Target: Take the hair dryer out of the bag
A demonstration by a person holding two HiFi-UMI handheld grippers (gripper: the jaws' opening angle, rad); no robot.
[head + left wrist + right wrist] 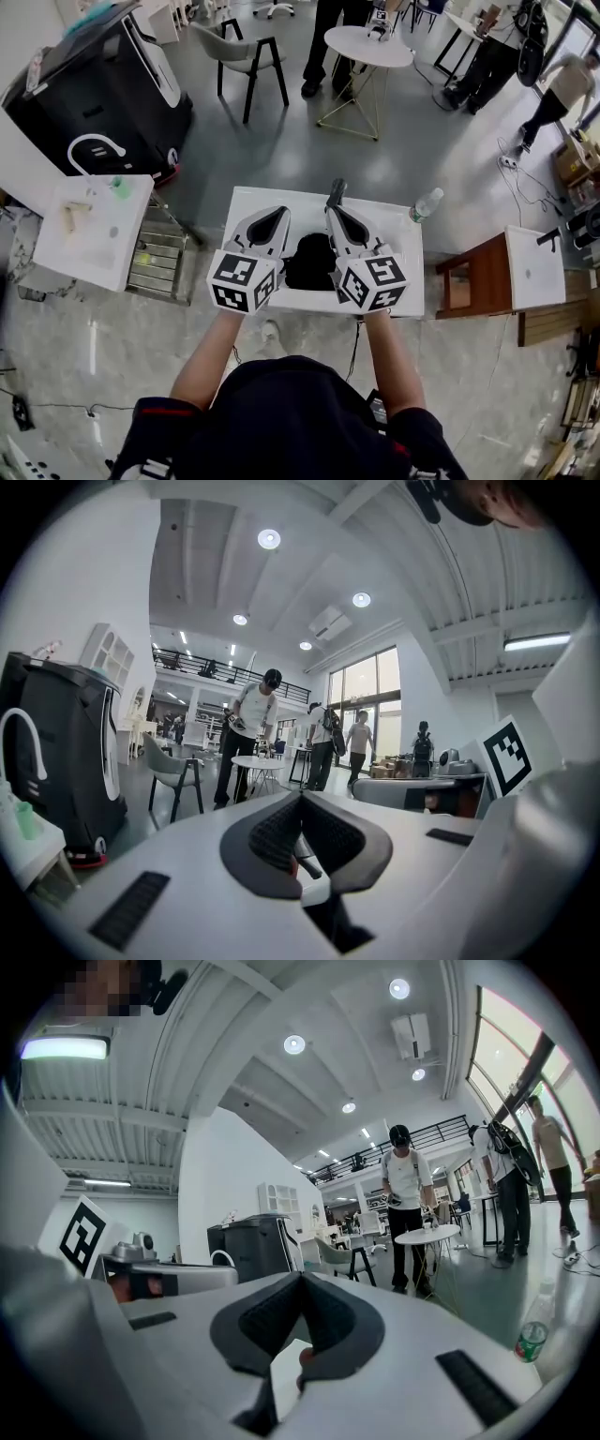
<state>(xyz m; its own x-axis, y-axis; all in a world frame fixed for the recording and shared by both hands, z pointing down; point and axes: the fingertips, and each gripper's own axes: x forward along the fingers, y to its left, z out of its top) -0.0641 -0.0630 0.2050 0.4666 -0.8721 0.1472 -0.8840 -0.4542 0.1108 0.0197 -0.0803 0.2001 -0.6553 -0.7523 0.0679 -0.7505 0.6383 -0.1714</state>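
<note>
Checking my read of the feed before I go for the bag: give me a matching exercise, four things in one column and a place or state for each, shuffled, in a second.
Things:
1. bag
2. bottle
3. round table
4. left hand-held gripper

Places or states:
A. shut, nothing between the jaws
B. by the far right corner of the white table
C. black, in the middle of the white table
D. out on the floor, with a person standing beside it

Pairs: 1-C, 2-B, 3-D, 4-A
</note>
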